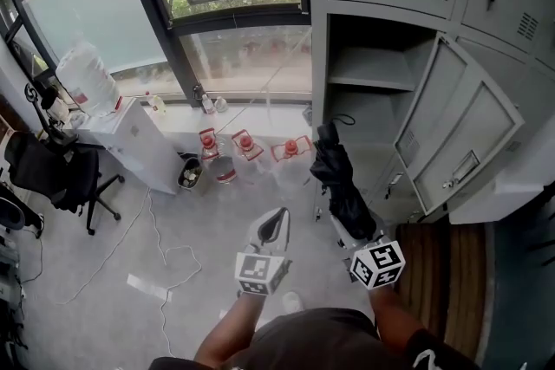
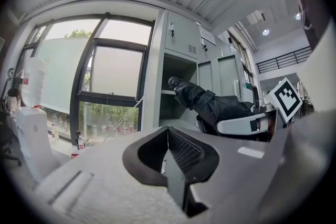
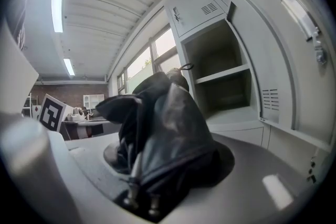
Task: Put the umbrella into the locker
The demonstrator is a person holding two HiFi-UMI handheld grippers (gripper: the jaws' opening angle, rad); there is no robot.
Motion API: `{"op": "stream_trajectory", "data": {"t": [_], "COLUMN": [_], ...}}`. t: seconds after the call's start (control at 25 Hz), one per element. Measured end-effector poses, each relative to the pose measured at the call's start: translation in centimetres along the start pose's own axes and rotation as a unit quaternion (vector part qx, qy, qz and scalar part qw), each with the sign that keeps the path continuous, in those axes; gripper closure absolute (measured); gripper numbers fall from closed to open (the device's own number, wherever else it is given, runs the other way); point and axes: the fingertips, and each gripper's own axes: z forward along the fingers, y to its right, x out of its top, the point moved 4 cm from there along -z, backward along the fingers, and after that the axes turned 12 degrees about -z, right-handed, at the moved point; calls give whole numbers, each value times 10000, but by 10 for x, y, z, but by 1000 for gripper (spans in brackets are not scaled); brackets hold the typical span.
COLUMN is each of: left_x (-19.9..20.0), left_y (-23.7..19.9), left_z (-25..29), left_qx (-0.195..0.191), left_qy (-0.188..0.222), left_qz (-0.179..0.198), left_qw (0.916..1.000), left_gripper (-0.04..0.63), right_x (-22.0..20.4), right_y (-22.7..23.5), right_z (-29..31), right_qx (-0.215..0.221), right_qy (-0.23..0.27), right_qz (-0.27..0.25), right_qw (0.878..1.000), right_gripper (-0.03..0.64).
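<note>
Right gripper (image 1: 349, 231) jaws clamped on folded black umbrella (image 1: 336, 176), far end toward open locker (image 1: 368, 69), left gripper (image 1: 274, 221) jaws seemingly together, empty

Your left gripper (image 1: 274, 221) points forward and about level, its jaws closed together with nothing between them, and your left forearm (image 1: 227, 330) is stretched out behind it. Your right gripper (image 1: 354, 236) is just to its right, tipped slightly down, jaws clamped on the folded umbrella (image 1: 340, 178), with your right forearm (image 1: 395, 318) extended behind it.
</note>
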Motion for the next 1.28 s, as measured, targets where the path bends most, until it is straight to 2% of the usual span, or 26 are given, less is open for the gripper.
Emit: {"op": "stream_trajectory", "data": {"t": [0.32,0.6,1.28], "left_x": [0,-8,-12], "left_y": [-9,-11,-12], "left_z": [19,45,159], "left_qx": [-486,-691,-666], "left_qy": [-39,-164,-441], "left_qz": [-110,-153,42], "left_qw": [9988,9974,9968], "left_gripper": [591,591,591], "right_x": [-2,-10,-30], "right_y": [5,21,122], "right_z": [-1,7,62], "right_qx": [-413,-650,-824], "right_qy": [-140,-309,-655], "right_qz": [66,95,279], "right_qw": [9990,9974,9941], "right_gripper": [387,387,387]}}
